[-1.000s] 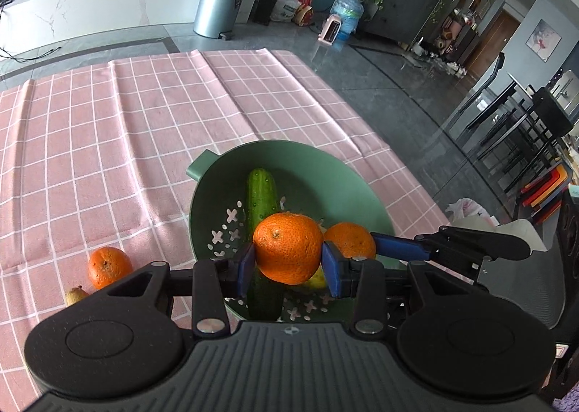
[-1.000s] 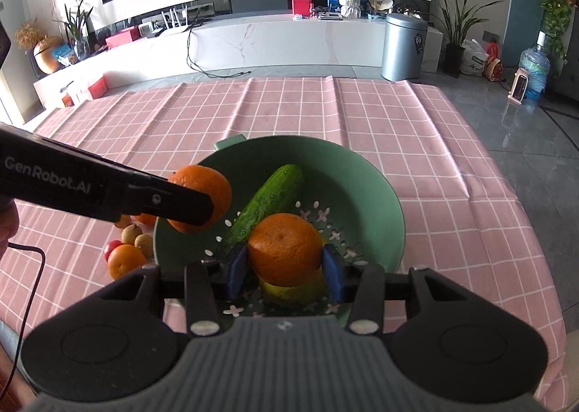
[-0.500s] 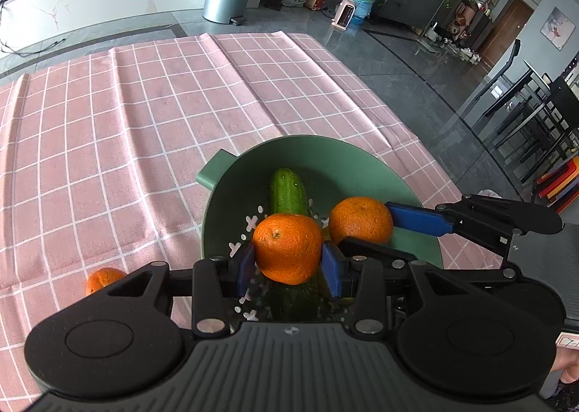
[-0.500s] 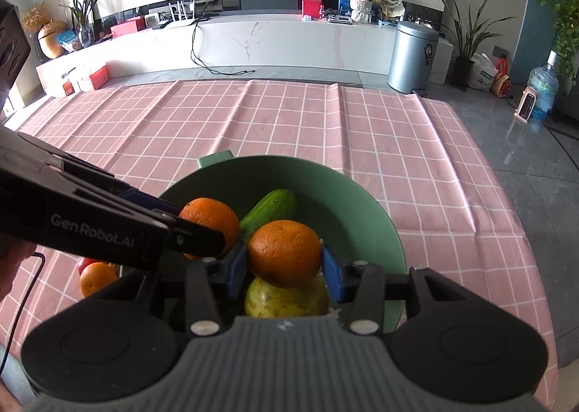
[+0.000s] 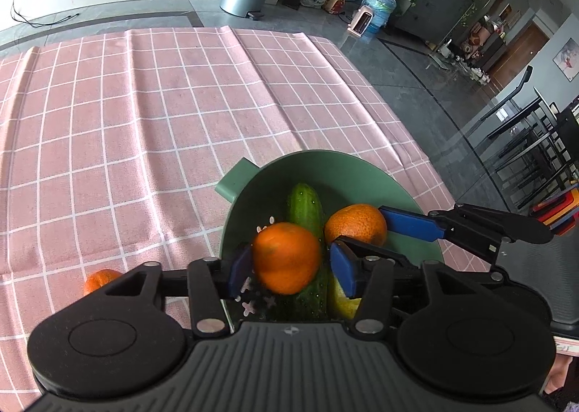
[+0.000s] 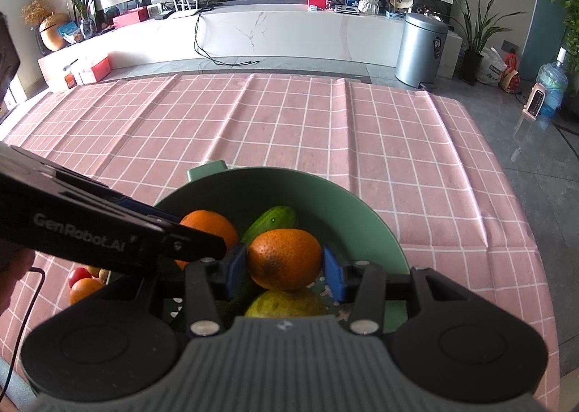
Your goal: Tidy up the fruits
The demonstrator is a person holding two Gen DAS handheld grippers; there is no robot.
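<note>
Green plastic forms the strainer bowl (image 5: pixel 365 173) on the pink checked cloth of the table (image 5: pixel 144 122), and both hand-held grippers hang over it. The left hand-held gripper (image 5: pixel 289 265) has just been opening: its blue pads stand clear of the orange (image 5: pixel 286 258) between them, with a plain gap on the right side, so that fruit seems to be dropping free into the bowl. The right hand-held gripper (image 6: pixel 284 270) has its pads pressed on a second orange (image 6: pixel 284 258), held just above a yellow-green fruit (image 6: pixel 286 303) in the bowl.

I judge this the drop-off step for both oranges. Next, the left one should draw back up and out without knocking the right, which sits close beside it. The right must open over a free spot so that its orange settles instead of rolling off the fruit beneath.

Counting what shows: two oranges at the bowl, one cucumber (image 5: pixel 305 209) and one yellow-green fruit inside. Off to the left on the cloth lie one more orange (image 6: pixel 84 289), a small red fruit (image 6: pixel 79 275) and at least one brownish one (image 6: pixel 96 272), partly hidden.
</note>
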